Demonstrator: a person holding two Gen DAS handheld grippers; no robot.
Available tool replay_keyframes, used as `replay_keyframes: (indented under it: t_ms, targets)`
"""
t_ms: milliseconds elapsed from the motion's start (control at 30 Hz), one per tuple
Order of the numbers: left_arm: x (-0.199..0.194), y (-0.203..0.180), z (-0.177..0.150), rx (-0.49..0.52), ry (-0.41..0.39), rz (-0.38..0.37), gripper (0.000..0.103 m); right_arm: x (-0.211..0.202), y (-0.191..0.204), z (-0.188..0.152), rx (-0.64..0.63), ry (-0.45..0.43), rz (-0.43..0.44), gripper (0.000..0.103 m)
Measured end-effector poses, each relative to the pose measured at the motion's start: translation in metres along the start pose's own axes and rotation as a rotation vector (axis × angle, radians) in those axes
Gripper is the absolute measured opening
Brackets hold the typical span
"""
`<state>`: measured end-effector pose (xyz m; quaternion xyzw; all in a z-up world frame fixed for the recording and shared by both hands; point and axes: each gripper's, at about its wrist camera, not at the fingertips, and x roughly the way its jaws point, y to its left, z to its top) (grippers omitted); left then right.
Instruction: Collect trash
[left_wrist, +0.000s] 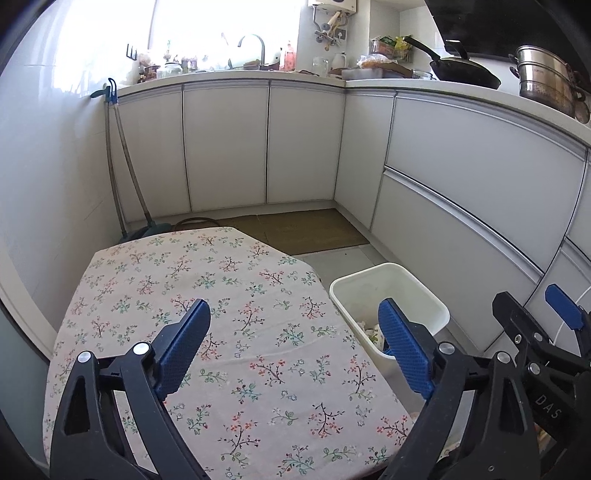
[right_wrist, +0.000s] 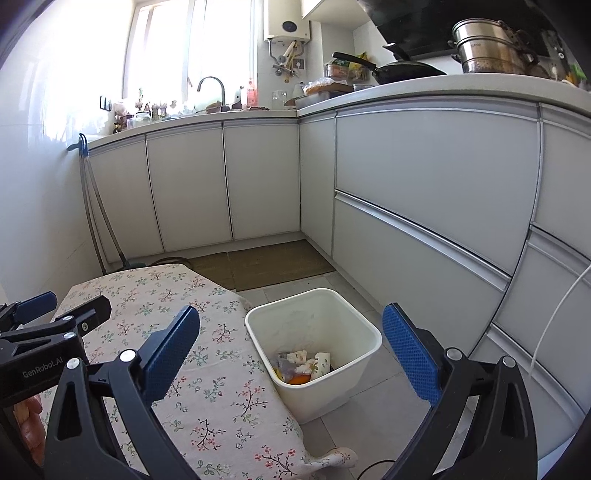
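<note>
light: I see daylight from window (right_wrist: 184, 48), blown out | glare: washes left wall (left_wrist: 48, 147) | focus: sharp | edges: fisheye bends cabinets (right_wrist: 436, 192), corners black

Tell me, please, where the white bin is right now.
The white bin stands on the tiled floor just right of the flowered table, in front of the cabinet drawers; both views show it.

Table (left_wrist: 110, 266) w/ floral cloth (left_wrist: 229, 295), bare. Tiled floor (right_wrist: 369, 417): white bin (right_wrist: 354, 325) beside table, brown mat (right_wrist: 266, 262).
</note>
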<state>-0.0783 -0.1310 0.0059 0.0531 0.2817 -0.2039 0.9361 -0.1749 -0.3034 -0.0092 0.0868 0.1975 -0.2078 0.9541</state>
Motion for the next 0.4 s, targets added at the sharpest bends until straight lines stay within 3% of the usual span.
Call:
replay_keyframes:
  t_ms: [400]
  targets:
    - [-0.0006,-0.0027,0.0006,-0.002,0.016,-0.007,0.096,0.0027,-0.005,0.0005,0.014,0.005,-0.048,0.096]
